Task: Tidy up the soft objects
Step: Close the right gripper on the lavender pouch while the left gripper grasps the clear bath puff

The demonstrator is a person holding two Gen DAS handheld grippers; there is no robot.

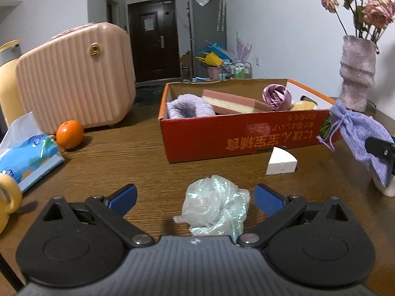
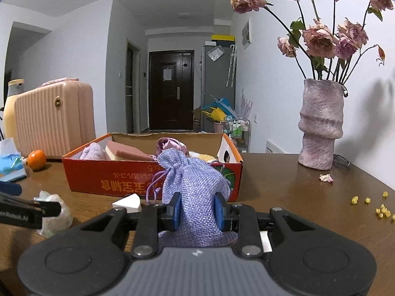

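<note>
Hiding pouch's lower half, right gripper (image 2: 197, 212) clamps purple pouch (image 2: 192, 180) before red box (image 2: 103, 172). Left gripper (image 1: 195, 198) wide around crumpled plastic (image 1: 213, 208) on counter (image 1: 123, 153); left view crops pouch.

one red box (image 1: 237, 133) | one purple pouch (image 2: 195, 180) | one plastic wad (image 1: 214, 209) | one white wedge (image 1: 281, 161) | one orange (image 1: 69, 134) | one vase (image 2: 321, 123) | one pink case (image 1: 76, 76) sitting on the desk (image 1: 128, 157)

Lilac drawstring pouch (image 2: 195, 180) upright, crumpled iridescent film wad (image 1: 213, 208) on table, box (image 1: 246, 133) holding soft items
</note>
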